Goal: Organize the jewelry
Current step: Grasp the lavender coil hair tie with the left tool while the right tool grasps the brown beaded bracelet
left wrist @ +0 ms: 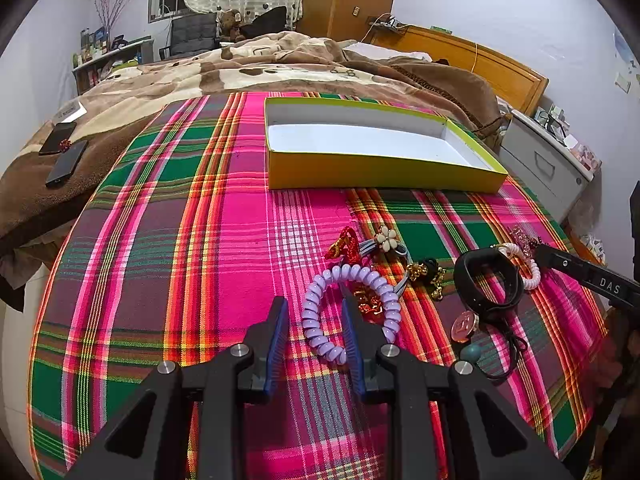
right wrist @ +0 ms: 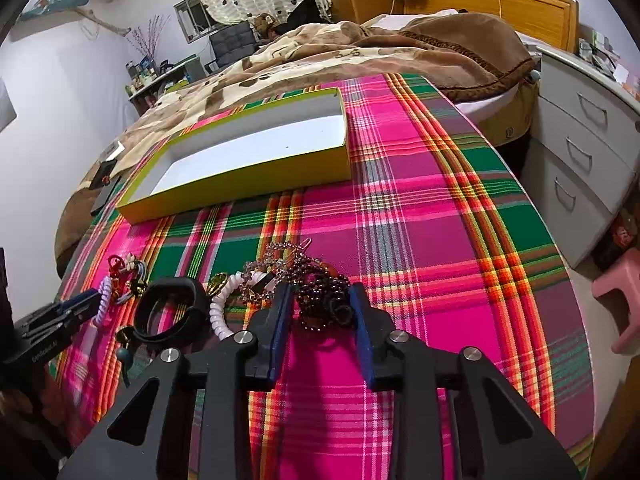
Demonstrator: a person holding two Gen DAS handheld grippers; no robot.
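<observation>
Straddled by the left tool's (left wrist: 314, 312) parted fingers, the lilac spiral hair tie (left wrist: 348, 312) lies on the plaid surface (left wrist: 200, 240), ungripped. Right tool (right wrist: 322, 300), also agape, brackets the dark bead bracelets (right wrist: 320, 296). Judging by this, picking is just starting; next, each must clamp and carry to the empty yellow box (left wrist: 380, 172) ahead.

Left wrist view: low over the plaid cloth (left wrist: 224, 240), looking forward along its fingers past the purple spiral band (left wrist: 348, 312) toward the yellow box (left wrist: 380, 170) and bed beyond. Right wrist view: equally low and close, set further right, facing the same way over the dark bead strands (right wrist: 320, 300). Both views share the cloth, box (right wrist: 240, 184), black bracelet (left wrist: 488, 284) (right wrist: 172, 312) and white spiral band (left wrist: 524, 268) (right wrist: 220, 312).
</observation>
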